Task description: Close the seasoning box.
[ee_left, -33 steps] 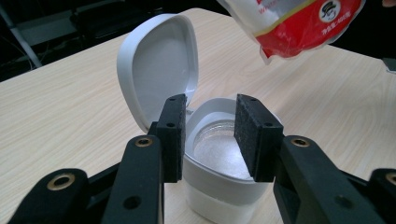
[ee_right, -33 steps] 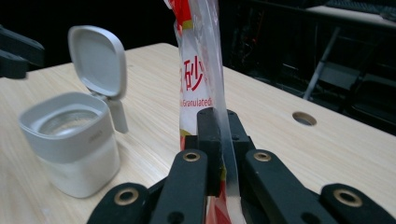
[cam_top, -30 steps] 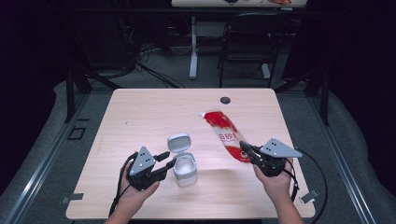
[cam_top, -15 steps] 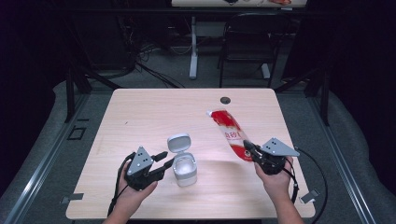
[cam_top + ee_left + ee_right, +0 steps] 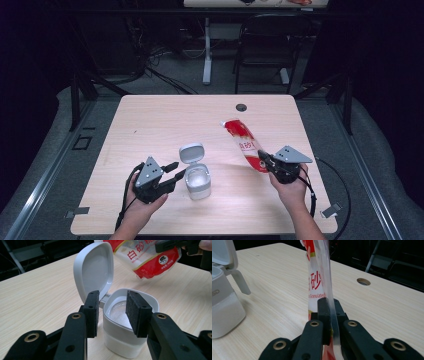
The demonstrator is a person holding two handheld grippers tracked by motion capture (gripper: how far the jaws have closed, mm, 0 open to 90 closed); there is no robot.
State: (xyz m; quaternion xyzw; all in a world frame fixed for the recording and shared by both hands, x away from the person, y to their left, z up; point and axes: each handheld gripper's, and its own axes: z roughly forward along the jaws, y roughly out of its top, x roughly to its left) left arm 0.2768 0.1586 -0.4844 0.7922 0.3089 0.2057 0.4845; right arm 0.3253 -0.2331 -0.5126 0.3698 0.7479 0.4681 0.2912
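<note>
A red-and-white bag of white granulated sugar (image 5: pixel 244 144) is held clamped at one end between the closed jaws of the right gripper (image 5: pixel 263 161), above the right half of the wooden surface (image 5: pixel 150 125); the bag (image 5: pixel 318 277) is seen edge-on in the right gripper view, pinched flat between the pads. To its left, a white sugar container (image 5: pixel 197 180) is stood on the surface, its hinged lid (image 5: pixel 192 152) raised upright at the far side and white contents visible inside. The container (image 5: pixel 130 322) is flanked by the wide-set jaws of the left gripper (image 5: pixel 174 176); whether the pads (image 5: pixel 136 312) are pressed against it cannot be told. A round cable hole (image 5: pixel 241 107) is set near the surface's far edge.
</note>
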